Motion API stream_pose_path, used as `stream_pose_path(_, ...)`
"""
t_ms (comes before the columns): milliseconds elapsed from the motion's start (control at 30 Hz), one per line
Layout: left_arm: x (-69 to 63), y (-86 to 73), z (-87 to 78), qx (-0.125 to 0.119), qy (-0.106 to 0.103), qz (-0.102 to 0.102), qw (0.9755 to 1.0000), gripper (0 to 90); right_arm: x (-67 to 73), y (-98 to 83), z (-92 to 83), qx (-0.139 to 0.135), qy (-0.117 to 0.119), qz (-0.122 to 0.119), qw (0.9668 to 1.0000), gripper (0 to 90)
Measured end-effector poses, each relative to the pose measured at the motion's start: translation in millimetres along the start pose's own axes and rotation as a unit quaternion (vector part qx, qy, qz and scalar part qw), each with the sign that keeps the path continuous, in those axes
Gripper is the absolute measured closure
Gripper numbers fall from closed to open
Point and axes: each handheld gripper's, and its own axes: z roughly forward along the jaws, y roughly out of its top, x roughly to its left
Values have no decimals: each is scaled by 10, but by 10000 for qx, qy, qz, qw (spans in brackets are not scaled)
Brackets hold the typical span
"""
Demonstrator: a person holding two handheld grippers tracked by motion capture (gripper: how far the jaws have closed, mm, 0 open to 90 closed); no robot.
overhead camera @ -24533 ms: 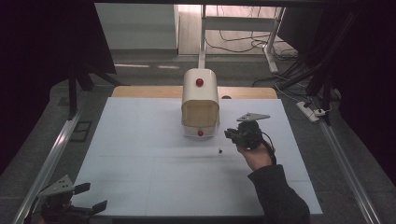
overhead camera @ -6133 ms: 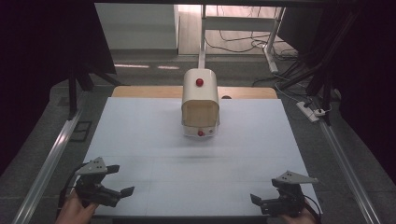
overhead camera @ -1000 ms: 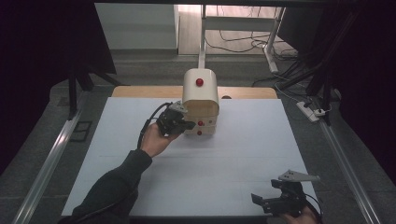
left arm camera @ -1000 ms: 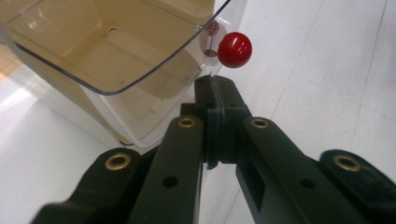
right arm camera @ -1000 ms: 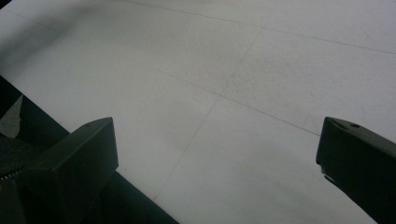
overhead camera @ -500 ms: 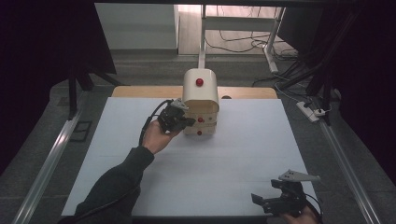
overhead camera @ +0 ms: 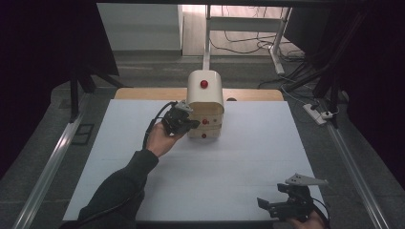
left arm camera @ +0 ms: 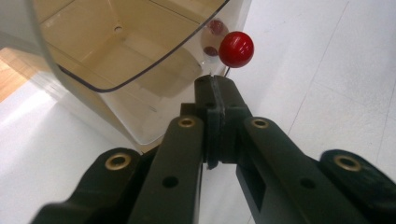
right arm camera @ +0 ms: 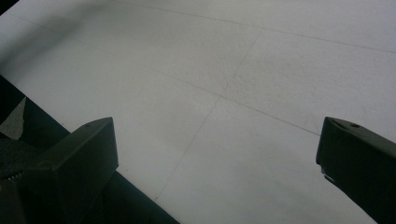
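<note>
Since 6 seconds ago the left gripper (overhead camera: 193,124) has left the table's near edge for the cream drawer box (overhead camera: 205,95), while the right gripper (overhead camera: 272,206) rests at the near right corner with jaws wide and empty. The left forearm stretches forward, jaws pinched tight on the thin stem under a red knob (left arm camera: 236,48) at the box's front. It looks mid-pull on that drawer, and next calls for a straight draw toward the person.

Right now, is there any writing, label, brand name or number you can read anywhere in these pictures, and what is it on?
None: no readable text anywhere.
The cream box and its red knobs carry no lettering or label.
The white table shows only faint lines, no words.
The left gripper and right gripper bear no legible brand or number.
</note>
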Motion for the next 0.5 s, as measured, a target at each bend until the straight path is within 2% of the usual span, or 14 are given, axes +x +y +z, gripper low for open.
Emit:
stream_pose_path(267,-11,-17,-11,41,7,13,10000,833,-1,0,-1,-1,6,8,10000,0)
stream_pose_path(500,-21,-56,-27,75,-14,7,10000,746,-2,0,-1,11,11,12,10000,0)
